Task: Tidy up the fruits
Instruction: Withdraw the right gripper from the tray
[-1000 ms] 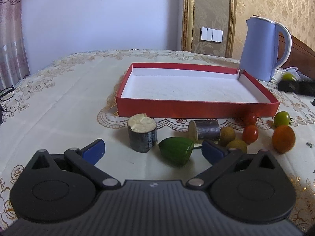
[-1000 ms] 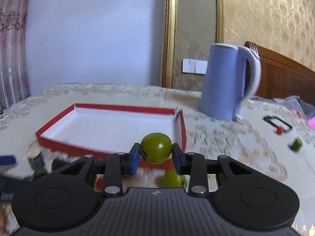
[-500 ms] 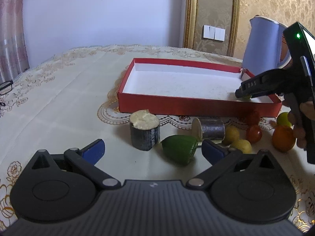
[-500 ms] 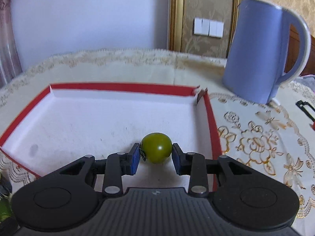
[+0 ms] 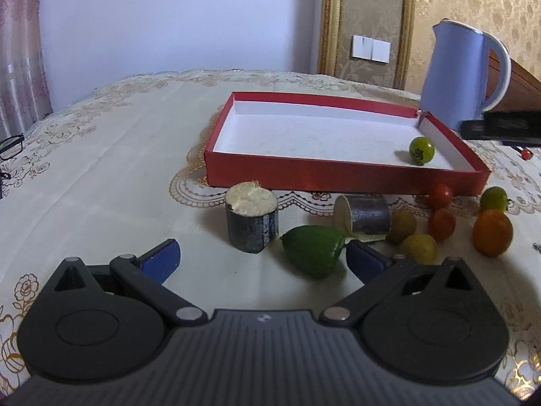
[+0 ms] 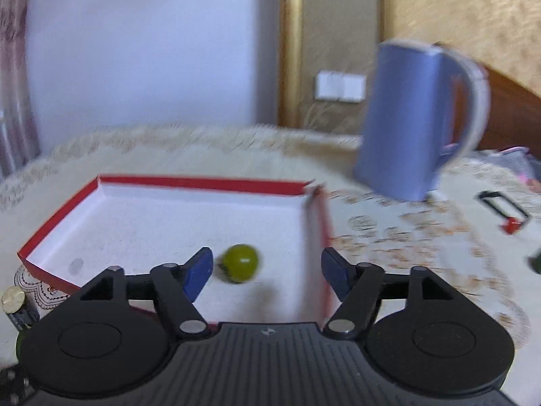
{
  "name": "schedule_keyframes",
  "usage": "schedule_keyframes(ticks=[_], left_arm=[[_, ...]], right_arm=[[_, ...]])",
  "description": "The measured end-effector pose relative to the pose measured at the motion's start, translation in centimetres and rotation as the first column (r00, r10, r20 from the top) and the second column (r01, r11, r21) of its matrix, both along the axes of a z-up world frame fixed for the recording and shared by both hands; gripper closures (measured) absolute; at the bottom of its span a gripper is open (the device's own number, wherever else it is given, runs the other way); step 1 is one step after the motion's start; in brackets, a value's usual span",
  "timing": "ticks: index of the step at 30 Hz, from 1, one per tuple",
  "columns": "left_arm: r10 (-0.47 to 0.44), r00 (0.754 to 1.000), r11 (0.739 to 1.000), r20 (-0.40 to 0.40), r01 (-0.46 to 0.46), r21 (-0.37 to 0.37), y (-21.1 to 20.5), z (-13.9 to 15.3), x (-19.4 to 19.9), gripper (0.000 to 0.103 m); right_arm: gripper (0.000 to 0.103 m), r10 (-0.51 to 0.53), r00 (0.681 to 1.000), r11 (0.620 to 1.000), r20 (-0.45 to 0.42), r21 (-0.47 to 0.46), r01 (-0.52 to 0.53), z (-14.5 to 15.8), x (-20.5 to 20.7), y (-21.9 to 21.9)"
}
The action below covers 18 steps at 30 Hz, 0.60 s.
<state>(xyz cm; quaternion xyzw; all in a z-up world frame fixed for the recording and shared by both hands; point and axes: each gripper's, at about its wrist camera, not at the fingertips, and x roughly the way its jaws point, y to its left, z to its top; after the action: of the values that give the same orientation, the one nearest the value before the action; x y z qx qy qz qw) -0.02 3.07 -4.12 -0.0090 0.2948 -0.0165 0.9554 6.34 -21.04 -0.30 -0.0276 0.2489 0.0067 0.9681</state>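
A green tomato (image 5: pixel 421 149) (image 6: pixel 240 263) lies on the white floor of the red tray (image 5: pixel 338 177) (image 6: pixel 209 182), near its right wall. My right gripper (image 6: pixel 267 272) hovers over the tray's near right corner; its jaws are opening and the tomato sits free between them, close to the left pad. Its black finger (image 5: pixel 500 128) shows at the right edge of the left wrist view. My left gripper (image 5: pixel 262 258) is open above the cloth, just short of a green pepper (image 5: pixel 312 248). Red tomatoes (image 5: pixel 441 223), yellow fruits (image 5: pixel 417 247), an orange (image 5: pixel 492 231) and another green tomato (image 5: pixel 494 199) lie right of it.
Two dark cylinders with pale ends (image 5: pixel 253 221) (image 5: pixel 363 213) stand in front of the tray. A blue kettle (image 5: pixel 463 77) (image 6: pixel 416 121) stands beyond the tray's far right corner. Glasses (image 5: pixel 10 143) lie at the left edge; a small black-and-red object (image 6: pixel 507 211) lies right.
My right gripper carried the green tomato over the tray, then let it go; the tomato now rests on the tray floor and the gripper has drawn back. The left gripper stayed put.
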Motion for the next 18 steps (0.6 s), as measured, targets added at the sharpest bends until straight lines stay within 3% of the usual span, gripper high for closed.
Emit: schedule_keyframes(ticks=[2, 6, 8, 13, 18], left_arm=[[0.005, 1.000, 1.000, 0.017, -0.005, 0.008, 0.2, 0.2, -0.4, 0.000], [0.028, 0.995, 0.997, 0.095, -0.035, 0.074, 0.6, 1.0, -1.0, 0.000], [0.040, 0.988, 0.992, 0.147, -0.057, 0.116, 0.7, 1.3, -1.6, 0.000], [0.008, 0.993, 0.989, 0.116, -0.025, 0.147, 1.1, 1.9, -2.3, 0.000], [0.026, 0.994, 0.990, 0.107, -0.041, 0.137, 1.8, 2.0, -2.4, 0.000]], right_arm=[[0.020, -0.084, 0.995, 0.996, 0.048, -0.021, 0.085, 0.2, -2.0, -1.8], [0.020, -0.218, 0.970, 0.969, 0.108, -0.092, 0.229, -0.9, -4.4, -5.2], [0.020, -0.287, 0.950, 0.951, 0.120, -0.085, 0.298, -1.6, -5.2, -7.1], [0.020, -0.322, 0.943, 0.944, 0.085, -0.039, 0.326, -2.7, -5.4, -8.9], [0.020, -0.340, 0.932, 0.937, 0.124, -0.033, 0.347, -2.7, -6.2, -8.8]])
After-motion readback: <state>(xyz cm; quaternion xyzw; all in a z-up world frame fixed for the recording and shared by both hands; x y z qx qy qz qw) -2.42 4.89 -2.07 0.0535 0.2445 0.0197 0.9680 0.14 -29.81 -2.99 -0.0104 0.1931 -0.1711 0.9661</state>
